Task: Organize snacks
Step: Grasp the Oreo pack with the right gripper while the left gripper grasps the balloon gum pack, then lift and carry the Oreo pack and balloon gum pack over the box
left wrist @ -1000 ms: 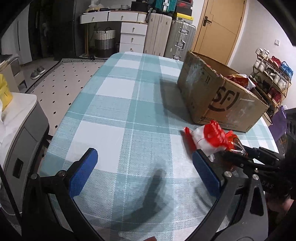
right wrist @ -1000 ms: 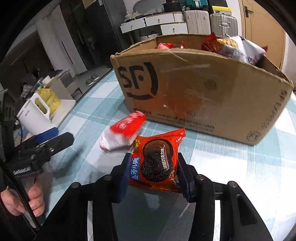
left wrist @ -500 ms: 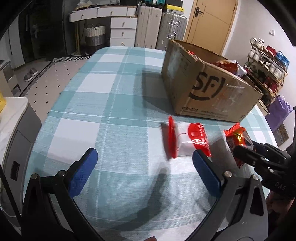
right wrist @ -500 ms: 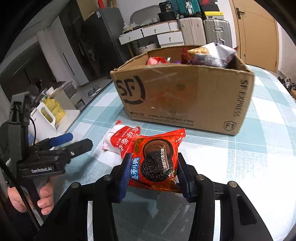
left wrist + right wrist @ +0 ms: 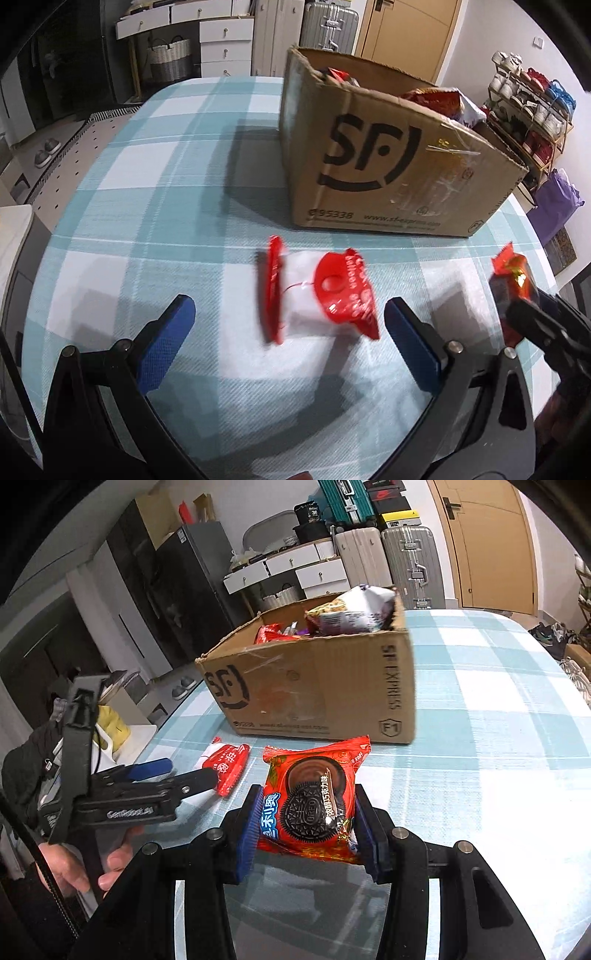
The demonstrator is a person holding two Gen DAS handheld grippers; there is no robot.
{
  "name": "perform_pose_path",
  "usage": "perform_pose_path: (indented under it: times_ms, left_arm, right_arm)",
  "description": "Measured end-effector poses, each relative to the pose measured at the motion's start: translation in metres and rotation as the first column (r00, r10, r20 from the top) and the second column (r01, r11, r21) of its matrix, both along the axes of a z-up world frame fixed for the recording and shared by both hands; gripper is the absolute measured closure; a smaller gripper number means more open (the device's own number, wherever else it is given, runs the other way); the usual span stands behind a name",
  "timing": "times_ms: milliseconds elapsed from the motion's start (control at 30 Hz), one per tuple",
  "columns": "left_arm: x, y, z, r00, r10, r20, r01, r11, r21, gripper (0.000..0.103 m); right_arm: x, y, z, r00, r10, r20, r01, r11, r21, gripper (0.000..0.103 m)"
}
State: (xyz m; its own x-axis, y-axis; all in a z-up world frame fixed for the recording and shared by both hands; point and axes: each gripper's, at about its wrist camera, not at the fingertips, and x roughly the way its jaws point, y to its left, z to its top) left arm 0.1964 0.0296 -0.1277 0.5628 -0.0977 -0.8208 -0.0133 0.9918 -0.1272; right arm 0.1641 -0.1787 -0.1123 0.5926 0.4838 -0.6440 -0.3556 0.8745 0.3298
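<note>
Up front in the left wrist view, my left gripper is hanging with its jaws spread wide and nothing between them, just short of a red-and-white snack packet that is lying on the checked table. Motion blur is smearing the packet's print, so I cannot read it. Beyond it, the cardboard box is blocking the table's far right side, and only the tops of the snacks inside are showing. At the right edge, the Oreo packet is half cut off.

Over in the right wrist view, my right gripper is clamping its jaws on the Oreo packet, holding it above the table, in front of the box. My left gripper is partly covering the red-and-white packet.
</note>
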Motion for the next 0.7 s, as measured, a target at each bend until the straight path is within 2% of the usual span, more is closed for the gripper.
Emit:
perform_pose_path:
  times_ms: [400, 433, 467, 500, 533, 600, 700]
  left_arm:
    - [0.028, -0.021, -0.015, 0.999, 0.024, -0.045, -0.02, 0.998, 0.067, 0.003]
    - [0.027, -0.021, -0.014, 0.999, 0.016, -0.039, -0.014, 0.998, 0.064, 0.008]
    - [0.026, -0.021, -0.012, 1.0, -0.003, -0.016, 0.004, 0.998, 0.061, 0.037]
    - [0.026, -0.022, -0.009, 0.999, -0.034, 0.005, 0.034, 0.996, 0.077, 0.056]
    - [0.028, -0.021, -0.009, 0.999, -0.048, -0.001, 0.048, 0.996, 0.072, 0.057]
    - [0.027, -0.012, -0.008, 0.998, -0.062, 0.004, 0.062, 0.998, 0.005, 0.058]
    - [0.023, -0.008, -0.007, 0.996, -0.086, -0.002, 0.086, 0.996, -0.014, 0.058]
  right_arm:
    - [-0.005, -0.026, -0.006, 1.0, -0.025, 0.002, 0.025, 0.999, 0.031, 0.057]
    - [-0.004, -0.027, -0.005, 1.0, -0.026, 0.004, 0.026, 0.999, 0.034, 0.057]
    - [-0.005, -0.029, -0.005, 1.0, -0.026, 0.005, 0.026, 0.999, 0.039, 0.057]
    - [-0.004, -0.029, -0.005, 1.0, -0.028, 0.005, 0.028, 0.999, 0.041, 0.057]
    - [-0.005, -0.03, -0.004, 0.999, -0.031, 0.007, 0.031, 0.999, 0.044, 0.057]
    - [-0.008, -0.031, -0.003, 0.999, -0.031, 0.009, 0.031, 0.998, 0.052, 0.057]
    - [-0.014, -0.029, 0.001, 0.999, -0.031, 0.019, 0.03, 0.998, 0.052, 0.057]
